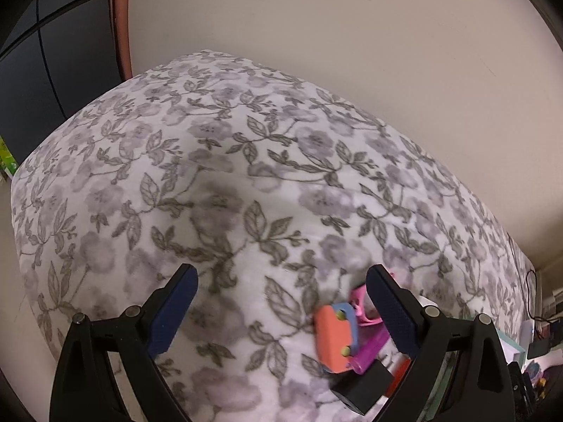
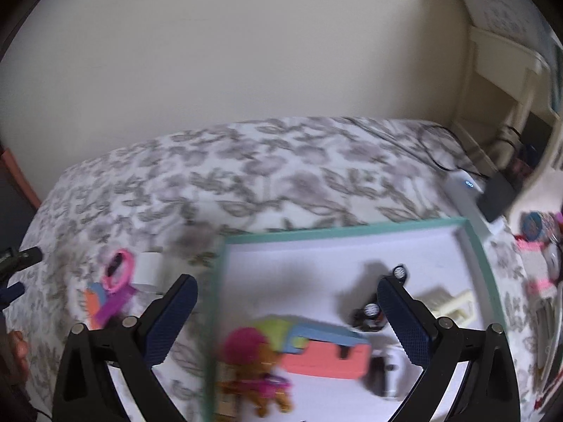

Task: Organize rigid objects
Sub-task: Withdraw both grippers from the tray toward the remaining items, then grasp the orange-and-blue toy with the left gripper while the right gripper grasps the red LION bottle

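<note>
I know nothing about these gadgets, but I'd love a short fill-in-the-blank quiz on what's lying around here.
1. The white tray has a rim coloured ____.
2. The bedspread carries a pattern of flowers and ____.
3. The fingers of the right gripper stand ____, gripping nothing.
4. The coral toy case lies ____ the tray.

Missing words: teal; leaves; open; inside

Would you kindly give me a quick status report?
Left gripper open, empty. Right gripper open, empty, above tray. Some toys in the tray; orange toy and pink ring on bedspread. Nothing blocking.
</note>
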A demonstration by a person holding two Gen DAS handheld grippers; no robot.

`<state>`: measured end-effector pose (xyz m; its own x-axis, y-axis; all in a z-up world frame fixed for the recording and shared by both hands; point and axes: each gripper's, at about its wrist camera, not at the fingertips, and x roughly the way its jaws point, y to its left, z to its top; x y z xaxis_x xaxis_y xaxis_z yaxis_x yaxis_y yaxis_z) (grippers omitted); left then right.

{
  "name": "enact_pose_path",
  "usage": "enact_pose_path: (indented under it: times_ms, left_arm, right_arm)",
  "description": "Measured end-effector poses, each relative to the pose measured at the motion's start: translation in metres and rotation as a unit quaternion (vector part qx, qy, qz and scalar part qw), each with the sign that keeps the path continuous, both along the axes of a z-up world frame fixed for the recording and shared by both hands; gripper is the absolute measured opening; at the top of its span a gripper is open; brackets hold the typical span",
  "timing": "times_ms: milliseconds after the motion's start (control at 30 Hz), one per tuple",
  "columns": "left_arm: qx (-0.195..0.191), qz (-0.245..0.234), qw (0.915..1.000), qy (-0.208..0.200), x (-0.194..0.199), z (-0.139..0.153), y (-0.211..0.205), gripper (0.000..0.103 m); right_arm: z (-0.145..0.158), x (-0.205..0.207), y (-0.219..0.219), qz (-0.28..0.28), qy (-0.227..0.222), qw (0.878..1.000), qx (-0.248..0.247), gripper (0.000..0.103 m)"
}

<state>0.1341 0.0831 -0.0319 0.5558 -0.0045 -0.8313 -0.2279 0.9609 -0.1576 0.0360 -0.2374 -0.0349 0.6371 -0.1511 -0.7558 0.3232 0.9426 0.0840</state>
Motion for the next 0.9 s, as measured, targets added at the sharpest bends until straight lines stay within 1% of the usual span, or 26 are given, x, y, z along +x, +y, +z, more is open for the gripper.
enact_pose_path:
  times_ms: [100,233,333,467,567,700,900]
  left_arm:
    - [-0.009,0.001,1.0000,0.004,0.003,-0.005,0.005,0.097]
    - [-0.015,-0.007,0.9996,0.023,0.008,-0.016,0.003,0.097]
    - [-0.020,-0.021,0.9989,0.038,0.011,-0.026,-0.003,0.097]
    - [-0.015,-0.051,0.9969,0.059,0.016,-0.041,-0.018,0.097]
    - [-0.011,-0.074,0.9939,0.080,0.020,-0.056,-0.032,0.097]
    - [0.004,-0.104,0.9889,0.106,0.023,-0.075,-0.051,0.097]
    - [0.034,-0.130,0.9822,0.131,0.023,-0.089,-0.066,0.097]
  right_arm:
    - [0.000,0.010,0.022,0.026,0.002,1.000,0.000,0.103]
    - [-0.008,0.021,0.049,0.055,0.015,0.998,0.000,0.103]
    - [-0.019,0.029,0.067,0.077,0.033,0.996,-0.004,0.103]
    - [-0.030,0.035,0.084,0.097,0.052,0.994,-0.015,0.103]
    - [-0.038,0.038,0.087,0.103,0.064,0.992,-0.018,0.103]
    - [-0.043,0.038,0.088,0.108,0.072,0.991,-0.025,0.103]
    - [-0.047,0.039,0.087,0.109,0.081,0.990,-0.027,0.103]
